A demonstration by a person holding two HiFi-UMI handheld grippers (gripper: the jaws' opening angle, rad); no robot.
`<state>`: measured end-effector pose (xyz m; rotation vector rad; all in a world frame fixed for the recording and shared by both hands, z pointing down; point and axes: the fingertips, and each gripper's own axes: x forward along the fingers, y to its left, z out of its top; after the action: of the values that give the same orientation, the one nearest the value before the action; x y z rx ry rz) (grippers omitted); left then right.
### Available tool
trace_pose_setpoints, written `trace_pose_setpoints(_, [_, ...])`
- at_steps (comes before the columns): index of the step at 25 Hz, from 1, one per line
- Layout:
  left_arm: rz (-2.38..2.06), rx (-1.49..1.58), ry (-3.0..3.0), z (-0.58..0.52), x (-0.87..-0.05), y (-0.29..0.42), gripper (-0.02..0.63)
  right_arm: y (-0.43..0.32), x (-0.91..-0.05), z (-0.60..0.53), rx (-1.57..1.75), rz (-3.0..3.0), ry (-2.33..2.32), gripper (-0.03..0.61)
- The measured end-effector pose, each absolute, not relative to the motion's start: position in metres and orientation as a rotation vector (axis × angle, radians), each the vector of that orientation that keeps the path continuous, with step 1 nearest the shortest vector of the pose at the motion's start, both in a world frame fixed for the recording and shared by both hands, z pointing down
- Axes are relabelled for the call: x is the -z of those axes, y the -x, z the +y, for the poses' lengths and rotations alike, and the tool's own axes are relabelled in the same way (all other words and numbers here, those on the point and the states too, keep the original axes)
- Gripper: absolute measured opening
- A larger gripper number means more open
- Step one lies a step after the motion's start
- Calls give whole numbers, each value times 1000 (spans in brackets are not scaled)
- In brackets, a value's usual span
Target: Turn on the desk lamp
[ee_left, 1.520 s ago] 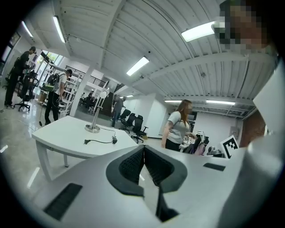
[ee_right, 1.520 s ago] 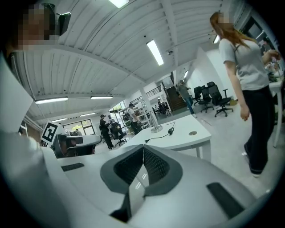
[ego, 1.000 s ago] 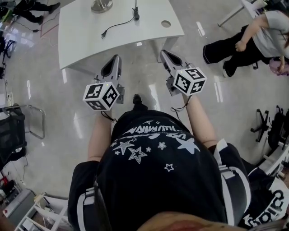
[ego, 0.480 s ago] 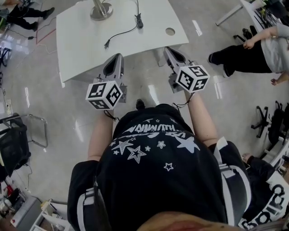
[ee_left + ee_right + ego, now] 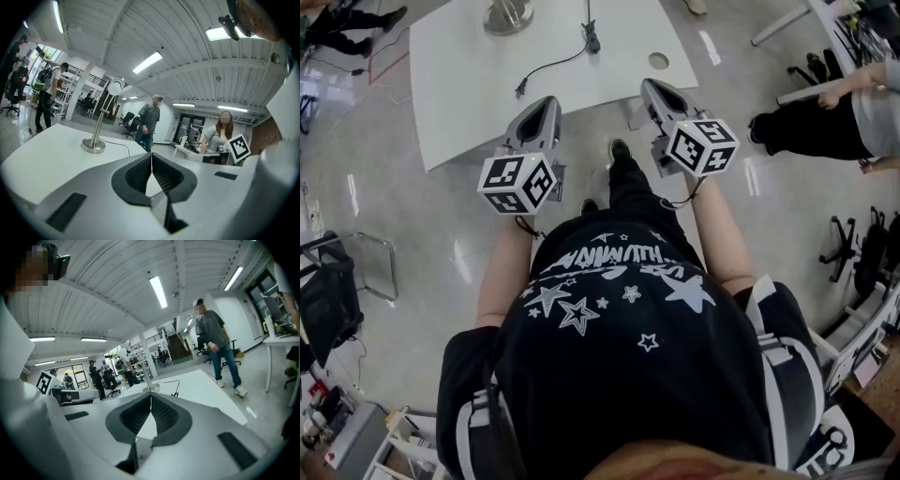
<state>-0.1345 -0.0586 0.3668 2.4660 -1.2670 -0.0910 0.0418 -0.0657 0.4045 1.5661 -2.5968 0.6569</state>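
White table (image 5: 459,84), head view: desk lamp (image 5: 508,14) base at the far edge, black cable (image 5: 548,64) lying beside it. Left gripper (image 5: 547,101) and right gripper (image 5: 648,84) have their tips over the near edge.

Left gripper view: jaws clenched, empty; desk lamp (image 5: 99,129) upright ahead-left, well apart.

Right gripper view: jaws pressed together, nothing between; desk lamp (image 5: 151,388) straight ahead.

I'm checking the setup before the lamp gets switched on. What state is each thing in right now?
Desk lamp: upright on the table, untouched; lit or not, cannot tell.
Plug: lying loose on the table, in no socket.
Left gripper: shut, empty.
Right gripper: shut, empty.
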Motion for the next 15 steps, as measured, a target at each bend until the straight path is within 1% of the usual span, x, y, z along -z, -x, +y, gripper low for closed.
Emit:
trace_pose_setpoints(8, [-1296,24,-2413,-105,-382,112,11,-50,-407,-136,-672,-2646,-1471,6])
trace_pose_setpoints(15, [-1297,-81,-2333,-151,-418,86,12,-56,-421,-196,-709,-2666,-1365,6])
